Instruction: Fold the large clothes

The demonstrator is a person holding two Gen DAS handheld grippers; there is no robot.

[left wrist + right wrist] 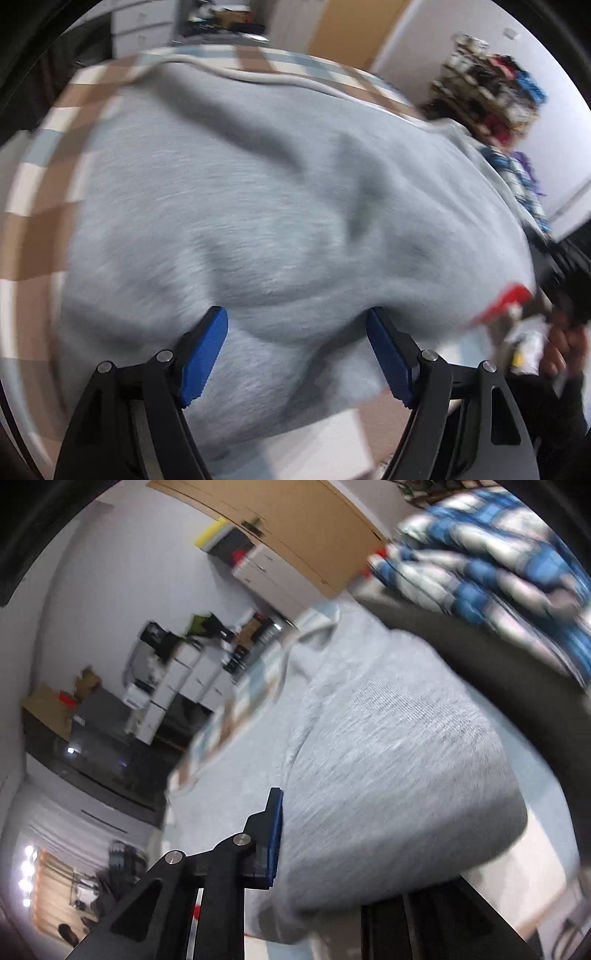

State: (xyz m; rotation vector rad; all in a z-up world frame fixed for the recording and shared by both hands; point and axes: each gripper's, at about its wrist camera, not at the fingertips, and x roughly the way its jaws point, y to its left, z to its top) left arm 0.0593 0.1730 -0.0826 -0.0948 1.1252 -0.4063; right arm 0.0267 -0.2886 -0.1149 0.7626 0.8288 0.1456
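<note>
Straddling grey garment (pixel 280 206) w/ L tongs (pixel 297 354) wide | R tongs unclear

White walls (pixel 122 602), wooden wardrobe (pixel 295 535) ahead of right gripper; white drawer units (pixel 192 683) left of it; cluttered shelf (pixel 487 92) far right of left gripper.

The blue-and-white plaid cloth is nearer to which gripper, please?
Right. The right gripper sits close below the blue-and-white plaid cloth, with the grey sweatshirt draped over its jaws. From the left gripper, the cloth lies far off, beyond the sweatshirt's right edge.
</note>
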